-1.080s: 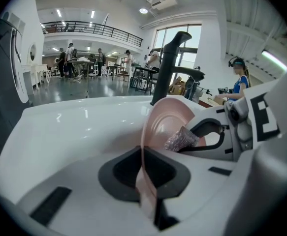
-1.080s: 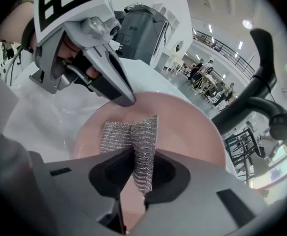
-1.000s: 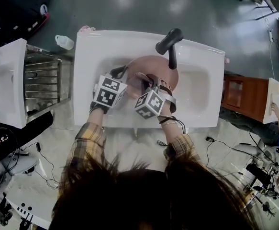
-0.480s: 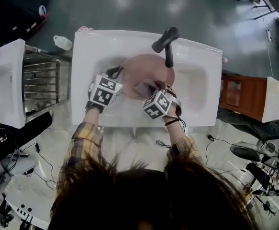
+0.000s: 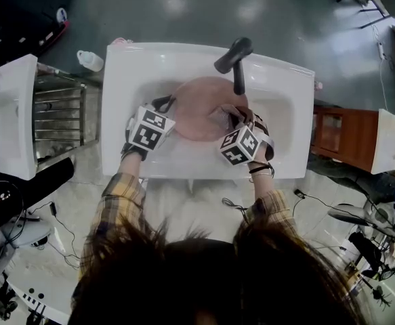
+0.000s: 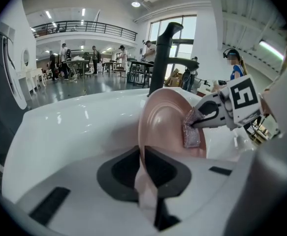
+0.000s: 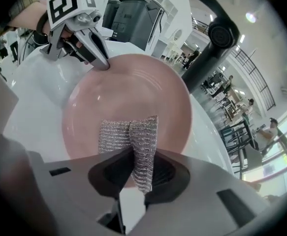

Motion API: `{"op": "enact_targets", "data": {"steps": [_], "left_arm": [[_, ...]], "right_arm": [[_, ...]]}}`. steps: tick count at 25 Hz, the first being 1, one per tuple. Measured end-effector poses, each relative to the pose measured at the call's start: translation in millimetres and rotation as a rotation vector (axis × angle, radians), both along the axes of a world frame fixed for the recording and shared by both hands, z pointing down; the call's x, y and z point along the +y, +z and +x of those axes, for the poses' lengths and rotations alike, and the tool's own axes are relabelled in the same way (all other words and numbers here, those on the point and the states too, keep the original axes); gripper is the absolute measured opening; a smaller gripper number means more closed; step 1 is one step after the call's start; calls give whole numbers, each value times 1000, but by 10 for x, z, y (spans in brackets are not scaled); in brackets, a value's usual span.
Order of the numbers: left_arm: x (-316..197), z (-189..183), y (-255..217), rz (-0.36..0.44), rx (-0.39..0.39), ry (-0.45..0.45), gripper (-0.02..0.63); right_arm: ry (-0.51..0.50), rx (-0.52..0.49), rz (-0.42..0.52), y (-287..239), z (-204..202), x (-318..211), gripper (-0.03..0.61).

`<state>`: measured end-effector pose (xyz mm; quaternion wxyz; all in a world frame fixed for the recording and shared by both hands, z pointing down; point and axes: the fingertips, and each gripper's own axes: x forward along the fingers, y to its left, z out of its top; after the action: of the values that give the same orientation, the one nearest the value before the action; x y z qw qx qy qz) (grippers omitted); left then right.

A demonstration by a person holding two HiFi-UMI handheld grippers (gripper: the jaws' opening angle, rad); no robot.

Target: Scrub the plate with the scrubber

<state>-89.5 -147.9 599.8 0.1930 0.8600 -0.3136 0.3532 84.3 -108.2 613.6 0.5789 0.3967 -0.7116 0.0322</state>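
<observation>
white left gripper (image 6: 142, 157): we see its jaws closed on the near rim of the plate, a black pad (image 6: 118, 173) on either side of the edge.
pink plate (image 7: 133, 90): inside the sink basin, below the faucet, tipped up on its edge with its face toward the right gripper.
right gripper (image 7: 133, 163): we see its jaws clamped on the scrubber, which sticks out past the tips.
silver mesh scrubber (image 7: 129, 134): folded, lying against the lower part of the plate's face.
markings: black-and-white square markers on the cube (image 5: 150, 128) of each gripper.
white sink (image 5: 126, 73): a dark faucet (image 5: 236, 54) stands at its back rim, its spout over the plate.
left of the sink: a metal drying rack (image 5: 58, 114), and a small pale bottle (image 5: 90, 59) by the far corner.
our arms: plaid sleeves (image 5: 122, 202).
</observation>
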Motion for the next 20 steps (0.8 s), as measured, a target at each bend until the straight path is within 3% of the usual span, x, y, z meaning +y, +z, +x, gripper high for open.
{"op": "enact_targets", "data": {"steps": [6, 20], "left_arm": [[47, 43, 10, -10, -5, 7, 29], [78, 62, 33, -24, -16, -8, 32]], "right_arm": [[-3, 41, 130, -243, 67, -286, 87], [-28, 56, 277, -545, -357, -712, 86]]}}
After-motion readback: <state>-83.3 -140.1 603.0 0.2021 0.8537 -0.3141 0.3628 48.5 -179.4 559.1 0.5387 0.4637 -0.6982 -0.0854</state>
